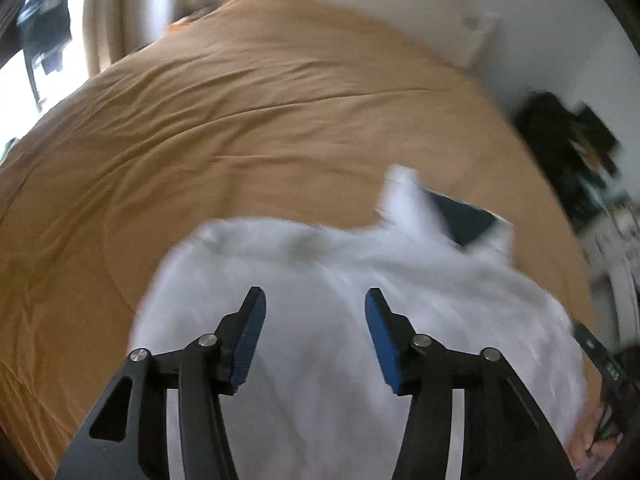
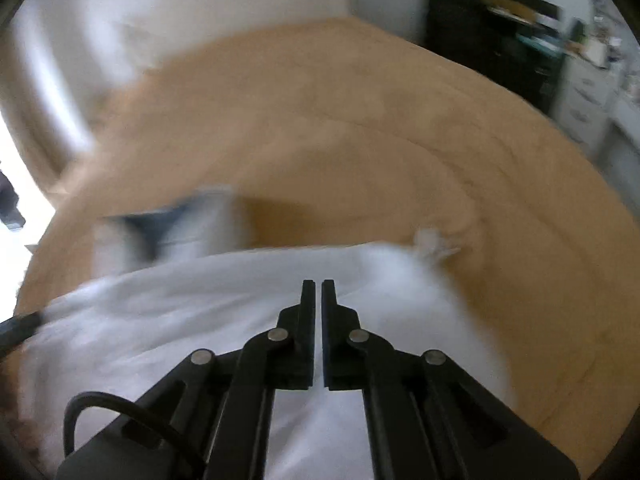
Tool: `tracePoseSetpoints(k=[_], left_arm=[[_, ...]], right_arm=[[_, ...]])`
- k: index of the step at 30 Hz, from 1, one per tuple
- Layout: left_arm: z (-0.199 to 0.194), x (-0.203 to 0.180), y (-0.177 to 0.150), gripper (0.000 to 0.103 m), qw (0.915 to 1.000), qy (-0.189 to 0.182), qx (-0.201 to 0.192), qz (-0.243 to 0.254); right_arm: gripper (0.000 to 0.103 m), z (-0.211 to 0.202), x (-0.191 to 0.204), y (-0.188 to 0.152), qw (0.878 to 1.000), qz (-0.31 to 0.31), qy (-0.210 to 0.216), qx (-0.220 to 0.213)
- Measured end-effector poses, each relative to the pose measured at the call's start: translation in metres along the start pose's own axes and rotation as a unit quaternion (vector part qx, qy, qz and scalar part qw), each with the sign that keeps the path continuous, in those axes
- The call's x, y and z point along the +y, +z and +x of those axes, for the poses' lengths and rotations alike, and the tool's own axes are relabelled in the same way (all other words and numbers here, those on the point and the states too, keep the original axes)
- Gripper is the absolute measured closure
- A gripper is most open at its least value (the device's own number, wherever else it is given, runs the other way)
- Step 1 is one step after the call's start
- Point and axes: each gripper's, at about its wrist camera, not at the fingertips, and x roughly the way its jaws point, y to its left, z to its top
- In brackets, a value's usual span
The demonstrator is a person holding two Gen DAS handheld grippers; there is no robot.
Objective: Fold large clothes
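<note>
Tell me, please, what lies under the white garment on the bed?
The white garment lies on the tan bedspread. At its far edge a dark, flat item shows partly; the blur hides what it is. Anything else beneath is covered.

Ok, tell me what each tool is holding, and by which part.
Left tool: open above the white garment, holding nothing. Right tool: nearly closed over the garment; whether it pinches fabric cannot be told.
</note>
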Motion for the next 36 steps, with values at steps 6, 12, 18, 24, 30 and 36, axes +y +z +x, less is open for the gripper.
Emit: tracePoseSetpoints(k=[6, 12, 18, 24, 30, 36], left_arm=[[0.027, -0.019, -0.051, 0.046, 0.9986, 0.013, 0.042, 0.029], [0.018, -0.013, -0.059, 0.047, 0.9985, 0.028, 0.036, 0.031], [0.015, -0.007, -0.068, 0.046, 0.9990, 0.016, 0.032, 0.029], [0.021, -0.012, -0.075, 0.046, 0.9977, 0.047, 0.027, 0.040], [-0.021, -0.008, -0.104, 0.039, 0.9997, -0.011, 0.016, 0.015], [-0.019, -0.013, -0.121, 0.039, 0.9990, 0.021, 0.009, 0.039]], right_arm=[[0.101, -0.018, 0.078, -0.072, 0.995, -0.062, 0.077, 0.023], [0.103, 0.027, 0.078, -0.106, 0.995, -0.069, 0.040, 0.052], [0.100, -0.038, 0.096, -0.121, 0.992, -0.074, 0.098, -0.007], [0.101, -0.007, 0.100, -0.165, 0.993, -0.088, 0.075, 0.022], [0.097, -0.011, 0.109, -0.106, 0.993, -0.049, 0.088, 0.065], [0.103, 0.086, 0.121, -0.047, 0.985, -0.045, 0.042, 0.162]])
